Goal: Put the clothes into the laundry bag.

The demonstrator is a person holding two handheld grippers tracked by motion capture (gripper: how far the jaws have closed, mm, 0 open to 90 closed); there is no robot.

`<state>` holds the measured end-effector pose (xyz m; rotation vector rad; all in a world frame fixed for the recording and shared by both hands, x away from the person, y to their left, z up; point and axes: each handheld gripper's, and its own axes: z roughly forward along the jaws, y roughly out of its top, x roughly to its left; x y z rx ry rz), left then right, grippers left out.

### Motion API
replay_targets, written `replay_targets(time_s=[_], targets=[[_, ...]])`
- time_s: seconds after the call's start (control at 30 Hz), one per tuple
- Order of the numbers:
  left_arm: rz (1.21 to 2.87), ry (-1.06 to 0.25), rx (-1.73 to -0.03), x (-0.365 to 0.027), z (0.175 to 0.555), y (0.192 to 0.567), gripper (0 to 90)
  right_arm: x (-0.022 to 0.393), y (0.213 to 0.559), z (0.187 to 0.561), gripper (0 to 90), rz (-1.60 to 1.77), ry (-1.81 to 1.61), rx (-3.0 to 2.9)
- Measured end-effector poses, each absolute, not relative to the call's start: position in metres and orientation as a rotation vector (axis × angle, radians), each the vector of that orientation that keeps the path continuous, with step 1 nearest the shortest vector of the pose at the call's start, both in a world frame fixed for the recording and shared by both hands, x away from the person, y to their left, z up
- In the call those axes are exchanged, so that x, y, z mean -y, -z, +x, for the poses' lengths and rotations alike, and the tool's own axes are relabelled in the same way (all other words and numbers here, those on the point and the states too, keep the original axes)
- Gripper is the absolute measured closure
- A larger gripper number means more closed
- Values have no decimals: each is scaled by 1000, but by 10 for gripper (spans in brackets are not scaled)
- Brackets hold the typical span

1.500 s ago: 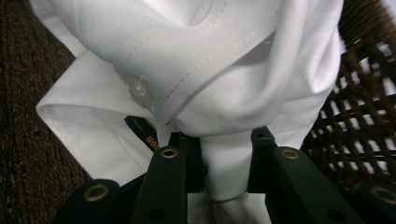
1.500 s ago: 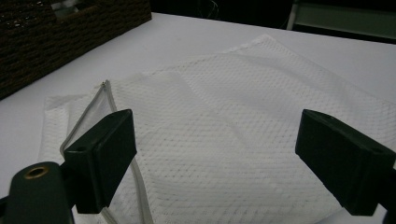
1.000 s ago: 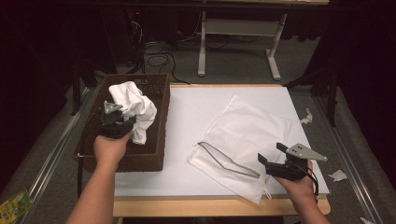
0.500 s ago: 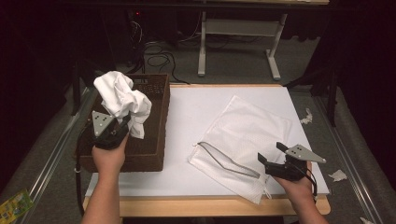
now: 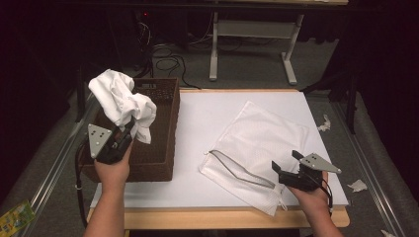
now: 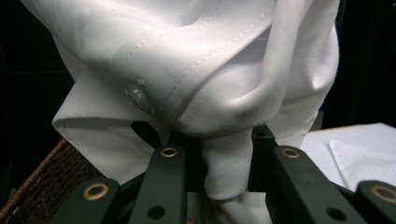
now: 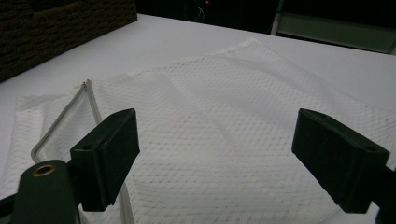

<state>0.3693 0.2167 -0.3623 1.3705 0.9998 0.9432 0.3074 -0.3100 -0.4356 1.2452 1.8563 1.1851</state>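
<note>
A crumpled white shirt (image 5: 121,101) hangs above the brown wicker basket (image 5: 160,148) at the table's left, with my left gripper (image 5: 126,131) shut on a fold of it. In the left gripper view the shirt (image 6: 196,70), with a button and stitched cuff, bulges over the jaws of the left gripper (image 6: 224,163), which pinch a strip of cloth. A white mesh laundry bag (image 5: 259,143) lies flat on the white table top, its zipper mouth gaping toward the front. My right gripper (image 5: 286,165) stands open just above the bag's near corner. Nothing sits between the jaws of the right gripper (image 7: 215,158) over the mesh bag (image 7: 233,116).
The basket stands along the left edge of the white table top (image 5: 217,108). Scraps of white paper (image 5: 356,185) lie on the floor at the right. A metal desk frame (image 5: 252,34) stands on the floor beyond the table's far edge.
My left gripper has lifted the shirt up out of the basket and drawn it back toward the person. The right gripper has stayed where it was.
</note>
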Motion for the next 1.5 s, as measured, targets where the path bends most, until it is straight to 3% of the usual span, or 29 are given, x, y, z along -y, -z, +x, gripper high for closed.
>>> replay_targets(time_s=[0.7,0.97,1.5], targets=[[1287,-882,-832,-186,339,335,745,315,432,306,156,1232,-1212,-1846],[1341,-856,-723,-161,330,332,745,314,432,306,157,1230,-1215,-1854],[1432,-677,-578,-114,314,340,740,313,432,306,158,1225,-1210,-1867]])
